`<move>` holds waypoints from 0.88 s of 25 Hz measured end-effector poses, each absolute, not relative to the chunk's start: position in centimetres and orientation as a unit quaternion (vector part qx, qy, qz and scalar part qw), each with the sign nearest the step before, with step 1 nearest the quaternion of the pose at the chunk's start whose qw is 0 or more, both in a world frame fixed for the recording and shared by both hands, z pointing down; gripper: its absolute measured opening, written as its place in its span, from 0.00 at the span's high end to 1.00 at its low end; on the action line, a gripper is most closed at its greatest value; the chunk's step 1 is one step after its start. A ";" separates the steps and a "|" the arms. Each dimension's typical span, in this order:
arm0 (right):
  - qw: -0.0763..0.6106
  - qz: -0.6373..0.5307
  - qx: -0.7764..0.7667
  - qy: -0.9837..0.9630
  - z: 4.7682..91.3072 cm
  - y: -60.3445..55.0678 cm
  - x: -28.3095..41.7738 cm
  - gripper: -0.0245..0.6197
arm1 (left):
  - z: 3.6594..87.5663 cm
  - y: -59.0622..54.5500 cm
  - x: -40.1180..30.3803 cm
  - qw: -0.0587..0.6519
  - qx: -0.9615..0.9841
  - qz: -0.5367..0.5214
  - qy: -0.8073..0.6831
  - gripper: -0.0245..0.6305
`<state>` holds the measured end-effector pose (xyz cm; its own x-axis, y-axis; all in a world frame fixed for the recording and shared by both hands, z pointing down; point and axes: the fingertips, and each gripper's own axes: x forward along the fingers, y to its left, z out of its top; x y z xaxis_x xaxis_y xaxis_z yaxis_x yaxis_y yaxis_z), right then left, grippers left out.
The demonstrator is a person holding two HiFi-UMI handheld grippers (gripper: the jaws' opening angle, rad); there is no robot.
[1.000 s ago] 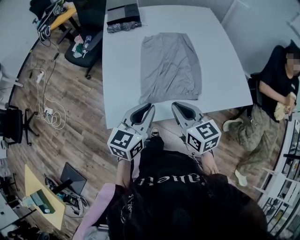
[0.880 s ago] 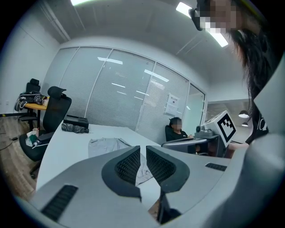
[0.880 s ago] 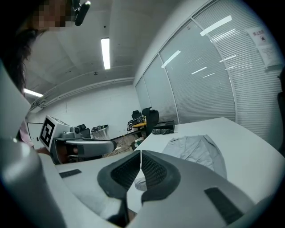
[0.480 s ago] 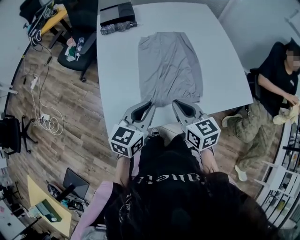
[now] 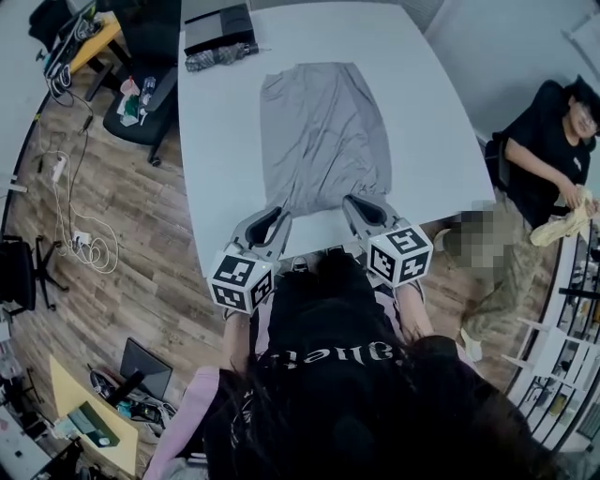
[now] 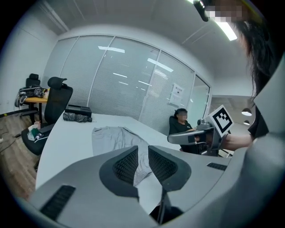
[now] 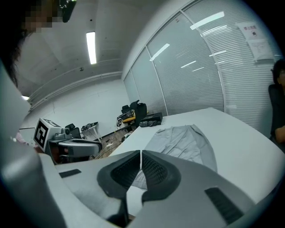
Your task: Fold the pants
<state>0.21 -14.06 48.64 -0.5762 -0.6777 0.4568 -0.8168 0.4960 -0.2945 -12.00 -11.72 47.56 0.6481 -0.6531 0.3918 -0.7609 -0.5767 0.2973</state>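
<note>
Grey pants [image 5: 323, 131] lie flat on the white table [image 5: 220, 159], running away from me, their near end by the front edge. My left gripper [image 5: 279, 214] hovers at the near left corner of the pants. Its jaws have just been opening and stand a little apart, with nothing between them [image 6: 143, 149]; the pants [image 6: 111, 138] show beyond the gap. My right gripper [image 5: 354, 202] is at the near right corner, shut and empty [image 7: 141, 153], with the pants [image 7: 182, 142] ahead of it.
A black box [image 5: 217, 28] and a dark bundle [image 5: 220, 58] sit at the table's far left corner. A person [image 5: 544, 159] sits to the right of the table. An office chair [image 5: 141, 94] and floor cables [image 5: 80, 234] are on the left.
Both grippers have moved forward and down, from short of the table edge to the near end of the pants. The seated person's hands have lifted a pale cloth.
</note>
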 end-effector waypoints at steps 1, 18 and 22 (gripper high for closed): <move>0.147 0.249 0.438 -0.851 49.1 -14.3 0.9 0.92 | 47.8 -11.9 -12.0 0.226 0.876 0.123 -0.407 0.85; 0.236 0.360 0.482 -0.763 62.5 -15.9 13.6 0.89 | 63.1 -10.8 -16.1 0.353 0.770 0.267 -0.460 0.67; 0.255 0.383 0.467 -0.755 64.9 -15.7 14.2 0.73 | 64.8 -10.9 -17.1 0.374 0.747 0.279 -0.473 0.66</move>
